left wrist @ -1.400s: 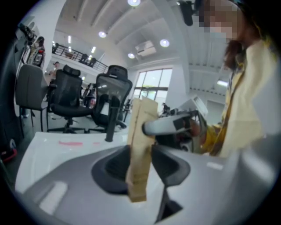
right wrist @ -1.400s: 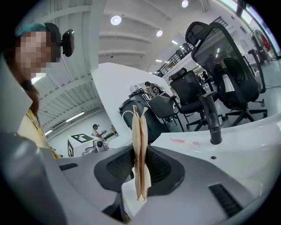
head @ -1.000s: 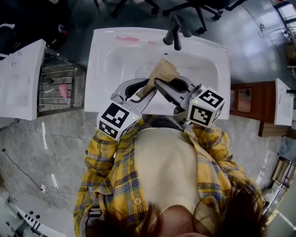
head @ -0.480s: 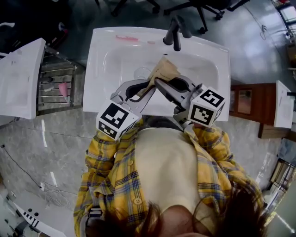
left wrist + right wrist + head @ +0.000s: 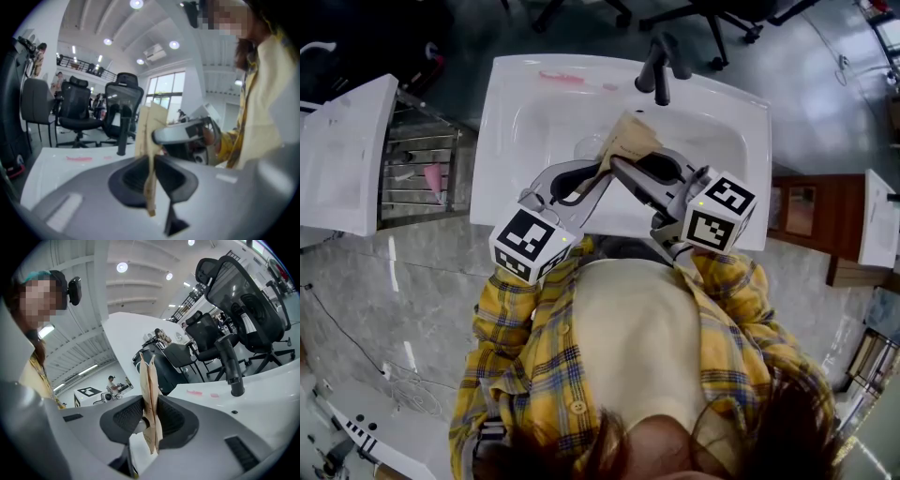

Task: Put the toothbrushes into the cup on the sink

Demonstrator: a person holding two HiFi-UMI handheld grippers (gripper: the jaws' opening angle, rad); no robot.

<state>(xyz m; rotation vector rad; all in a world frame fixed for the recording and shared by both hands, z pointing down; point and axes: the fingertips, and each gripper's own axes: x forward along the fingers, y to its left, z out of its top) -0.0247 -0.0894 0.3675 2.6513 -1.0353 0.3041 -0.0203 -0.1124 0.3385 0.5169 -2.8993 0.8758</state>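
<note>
Both grippers hold a flat brown paper package (image 5: 629, 141) above the white sink (image 5: 517, 86). My left gripper (image 5: 592, 182) grips its lower left edge; its jaws are closing, and the pads press on the paper (image 5: 150, 140). From the right, my right gripper (image 5: 622, 169) is shut on the same package (image 5: 149, 380), which stands upright between its pads. A clear cup (image 5: 588, 147) sits in the basin, partly hidden behind the package. A pink toothbrush (image 5: 562, 78) lies on the sink's back ledge.
A dark faucet (image 5: 657, 67) rises at the back of the sink. A metal rack (image 5: 417, 173) with a pink item and a white counter (image 5: 342, 150) stand at the left. At the right is a wooden cabinet (image 5: 797, 206). Office chairs (image 5: 120, 105) stand beyond the sink.
The left gripper's jaws have narrowed onto the package's edge. The package and the right gripper have stayed where they were.
</note>
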